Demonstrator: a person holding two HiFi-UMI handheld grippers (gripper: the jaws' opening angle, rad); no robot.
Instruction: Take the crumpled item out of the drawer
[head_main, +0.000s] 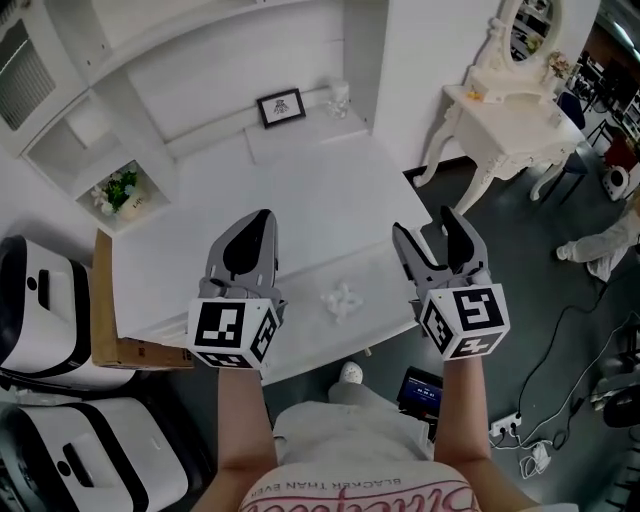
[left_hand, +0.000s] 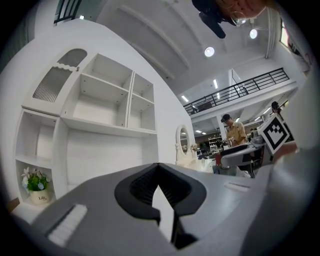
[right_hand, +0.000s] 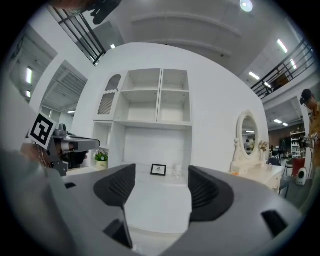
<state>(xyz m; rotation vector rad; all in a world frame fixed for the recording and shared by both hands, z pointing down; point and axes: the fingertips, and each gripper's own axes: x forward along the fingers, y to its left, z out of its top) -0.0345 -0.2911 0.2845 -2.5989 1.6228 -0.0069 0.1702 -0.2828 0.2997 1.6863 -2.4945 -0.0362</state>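
— The tabletop (head_main: 300, 190) looks like smooth white-painted wood, matt; the crumpled item (head_main: 340, 298) is white and sharply creased, paper or thin film; I cannot tell which.

— Agreed; the left gripper (head_main: 262, 216) and right gripper (head_main: 425, 222) have matt grey plastic shells; the right one's pads (right_hand: 206, 192) are black, ribbed, rubbery-looking; the panel (head_main: 102, 300) at the tabletop's left edge is bare brown, wood or cardboard.

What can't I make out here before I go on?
Crumpled item: small in head view; whether drawer or desktop lies beneath it is unclear. Neither gripper view shows it clearly.
Desk front edge: head view, partly hidden by left claw and right claw.
Picture frame: print too small in head and right gripper views.
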